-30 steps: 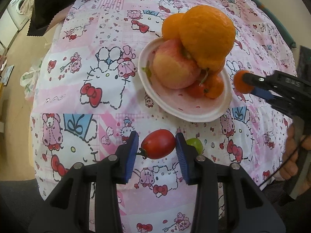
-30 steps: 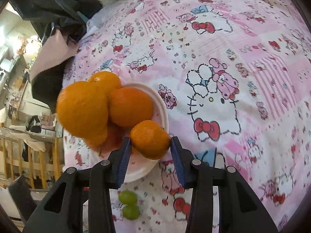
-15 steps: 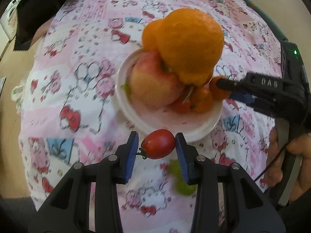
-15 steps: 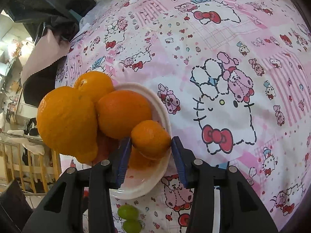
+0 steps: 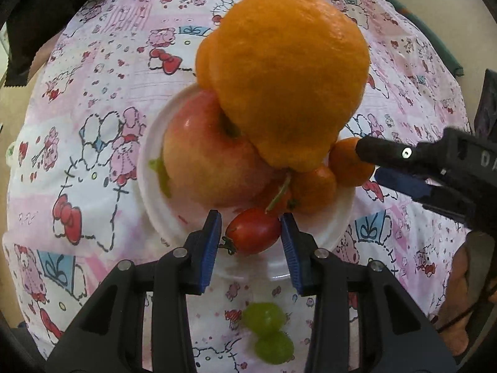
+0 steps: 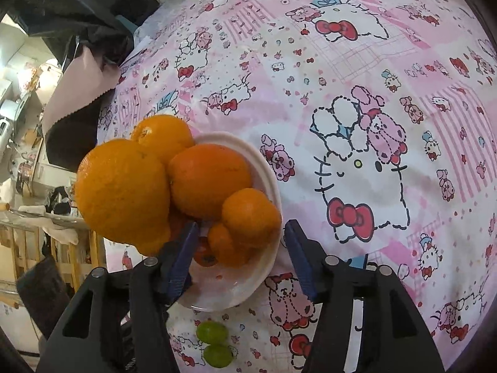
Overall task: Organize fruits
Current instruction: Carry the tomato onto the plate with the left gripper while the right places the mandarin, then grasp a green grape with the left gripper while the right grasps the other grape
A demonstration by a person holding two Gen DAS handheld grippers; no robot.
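A white plate (image 5: 323, 233) holds a pink apple (image 5: 205, 161), a big orange (image 5: 289, 77) on top and small mandarins (image 5: 313, 189). My left gripper (image 5: 251, 233) is shut on a red cherry tomato (image 5: 253, 230), held over the plate's near rim. My right gripper (image 6: 239, 242) is open, its jaws on either side of a small mandarin (image 6: 250, 214) that lies on the plate (image 6: 267, 171). It also shows in the left wrist view (image 5: 369, 161) next to that mandarin (image 5: 344, 164).
Two green grapes (image 5: 268, 329) lie on the pink patterned tablecloth (image 5: 93, 124) just in front of the plate; they also show in the right wrist view (image 6: 214, 342). Dark cloth (image 6: 80, 25) lies at the table's far edge.
My left gripper has carried the tomato forward to the plate's rim. My right gripper has brought the small mandarin onto the plate and opened, letting it go.
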